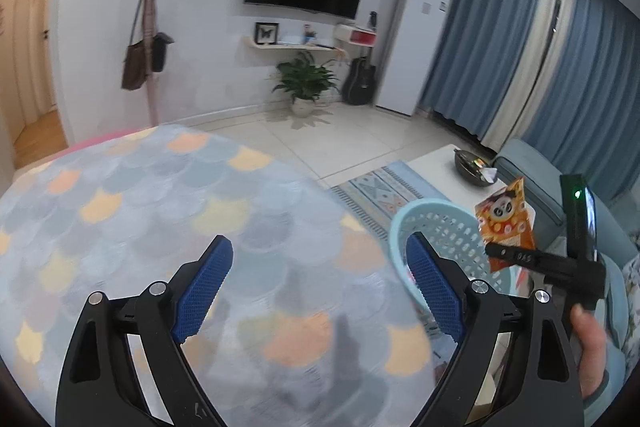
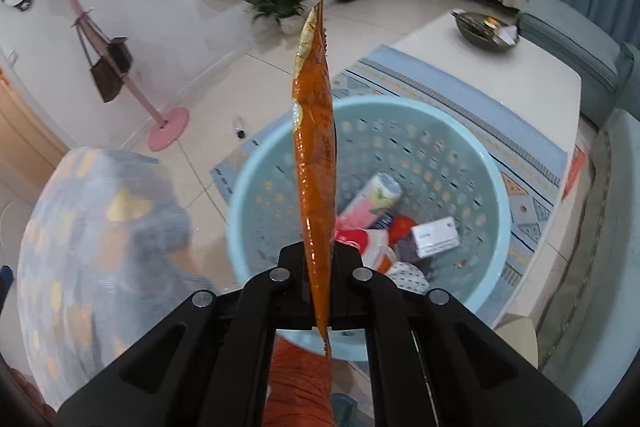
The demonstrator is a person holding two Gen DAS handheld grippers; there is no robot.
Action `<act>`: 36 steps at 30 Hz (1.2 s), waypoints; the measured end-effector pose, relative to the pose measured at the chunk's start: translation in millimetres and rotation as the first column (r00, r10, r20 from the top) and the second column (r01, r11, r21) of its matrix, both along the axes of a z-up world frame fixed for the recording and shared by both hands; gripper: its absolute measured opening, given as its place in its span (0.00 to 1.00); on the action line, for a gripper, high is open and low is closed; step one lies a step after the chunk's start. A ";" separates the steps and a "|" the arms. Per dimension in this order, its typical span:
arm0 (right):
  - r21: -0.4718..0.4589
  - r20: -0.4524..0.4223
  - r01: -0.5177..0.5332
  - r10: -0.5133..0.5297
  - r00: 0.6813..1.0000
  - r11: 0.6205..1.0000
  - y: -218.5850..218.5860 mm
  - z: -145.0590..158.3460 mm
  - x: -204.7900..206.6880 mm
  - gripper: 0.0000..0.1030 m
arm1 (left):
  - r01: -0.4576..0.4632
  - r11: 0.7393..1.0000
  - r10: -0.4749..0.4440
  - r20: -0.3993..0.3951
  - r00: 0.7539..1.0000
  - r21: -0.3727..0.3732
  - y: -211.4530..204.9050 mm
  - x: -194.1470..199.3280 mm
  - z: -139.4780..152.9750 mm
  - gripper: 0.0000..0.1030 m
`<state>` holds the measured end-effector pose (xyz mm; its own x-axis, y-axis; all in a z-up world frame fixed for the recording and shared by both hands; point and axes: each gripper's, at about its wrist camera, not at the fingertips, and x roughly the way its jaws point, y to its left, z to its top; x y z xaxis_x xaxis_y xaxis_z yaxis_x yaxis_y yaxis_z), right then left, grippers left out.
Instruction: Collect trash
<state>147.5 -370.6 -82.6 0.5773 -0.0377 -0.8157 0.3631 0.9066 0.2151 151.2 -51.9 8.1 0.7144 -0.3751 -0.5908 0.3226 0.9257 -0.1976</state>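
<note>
My right gripper [image 2: 320,255] is shut on an orange snack wrapper [image 2: 314,147] and holds it edge-on above a light blue perforated basket [image 2: 472,151]. The basket holds several pieces of trash, among them a white box [image 2: 436,237] and a pink-and-white pack [image 2: 372,201]. In the left wrist view the same wrapper [image 1: 506,223] with a panda print hangs from the right gripper [image 1: 496,251] over the basket [image 1: 436,227]. My left gripper [image 1: 320,283] is open and empty above a round table with a scale-pattern cloth [image 1: 160,211].
A white coffee table [image 2: 520,79] with a dark bowl [image 2: 486,31] stands behind the basket, on a patterned rug [image 2: 532,143]. A teal sofa [image 2: 576,43] is at the right. A pink coat stand [image 2: 168,135] and a potted plant [image 1: 306,83] stand by the wall.
</note>
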 end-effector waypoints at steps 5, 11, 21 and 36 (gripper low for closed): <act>0.016 -0.059 0.022 -0.021 0.998 1.000 -14.9 -18.1 3.4 0.03 | 0.030 1.000 -0.030 0.005 1.000 0.005 -17.5 6.4 -8.9 0.84; 0.022 -0.092 0.054 -0.051 0.994 0.998 -18.6 -26.3 3.5 0.06 | 0.041 0.999 -0.041 0.001 0.999 0.000 -21.1 11.2 -13.5 0.84; 0.033 0.013 0.057 -0.058 0.998 0.998 -14.9 -7.1 -15.1 0.67 | 0.029 0.999 -0.028 0.016 0.999 -0.041 -18.2 14.9 -7.8 0.91; -0.241 0.423 0.217 -0.099 0.901 0.946 57.5 76.3 -96.2 0.75 | -0.113 0.994 0.113 0.204 0.972 -0.012 -6.8 -18.5 -1.1 0.93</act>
